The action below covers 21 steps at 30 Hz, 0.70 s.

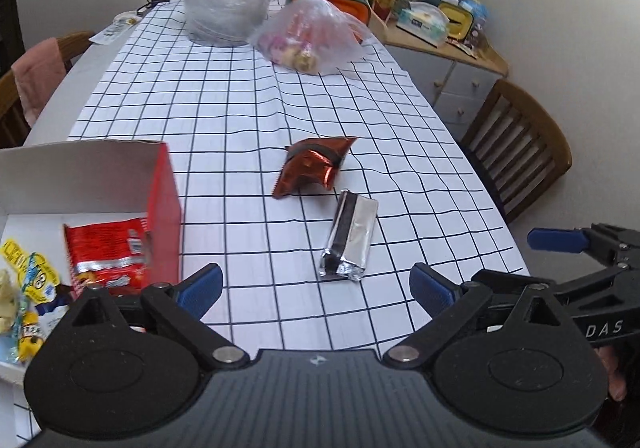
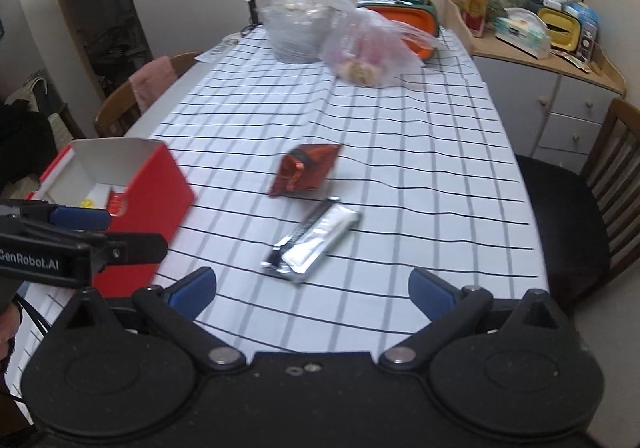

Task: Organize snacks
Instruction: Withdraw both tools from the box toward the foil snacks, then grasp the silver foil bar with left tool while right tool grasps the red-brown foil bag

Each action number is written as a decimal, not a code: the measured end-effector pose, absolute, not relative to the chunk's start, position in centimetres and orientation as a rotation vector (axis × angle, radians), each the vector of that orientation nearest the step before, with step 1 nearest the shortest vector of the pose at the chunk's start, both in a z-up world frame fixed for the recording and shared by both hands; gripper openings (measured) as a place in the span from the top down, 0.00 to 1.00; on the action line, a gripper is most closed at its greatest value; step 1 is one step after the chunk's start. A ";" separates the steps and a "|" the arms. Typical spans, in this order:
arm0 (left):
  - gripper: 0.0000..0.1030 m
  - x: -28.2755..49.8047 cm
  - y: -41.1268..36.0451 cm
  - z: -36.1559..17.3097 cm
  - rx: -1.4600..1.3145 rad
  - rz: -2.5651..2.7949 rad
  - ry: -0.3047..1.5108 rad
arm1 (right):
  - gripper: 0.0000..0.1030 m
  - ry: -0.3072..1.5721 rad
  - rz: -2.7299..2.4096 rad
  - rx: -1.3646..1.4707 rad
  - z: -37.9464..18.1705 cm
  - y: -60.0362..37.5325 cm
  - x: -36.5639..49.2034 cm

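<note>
Both tongs, left tongs (image 1: 316,286) and right tongs (image 2: 312,284), gape empty; silver bar (image 2: 312,244) lies just ahead, long axis slanting toward upper right.

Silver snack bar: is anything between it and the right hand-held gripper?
Nothing visible. The silver snack bar lies alone on bare checked tablecloth just ahead of the open right hand-held gripper; the red-brown packet sits beyond it.
</note>
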State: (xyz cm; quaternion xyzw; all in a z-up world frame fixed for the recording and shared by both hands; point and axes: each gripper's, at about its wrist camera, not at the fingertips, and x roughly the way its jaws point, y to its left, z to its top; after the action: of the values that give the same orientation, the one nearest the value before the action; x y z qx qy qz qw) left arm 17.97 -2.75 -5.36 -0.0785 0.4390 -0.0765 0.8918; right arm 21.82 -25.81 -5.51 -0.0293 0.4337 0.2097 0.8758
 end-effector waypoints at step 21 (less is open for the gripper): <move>0.03 24.9 -10.4 -11.5 -0.006 -0.142 0.953 | 0.00 0.993 0.486 -0.158 -7.9 -28.8 33.0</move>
State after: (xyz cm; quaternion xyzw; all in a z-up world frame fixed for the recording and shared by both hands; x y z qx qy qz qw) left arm 24.94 -10.41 -11.54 -0.0028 0.4581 -0.0681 0.8863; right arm 32.98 -28.84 -7.87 -0.0749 0.4710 0.2306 0.8481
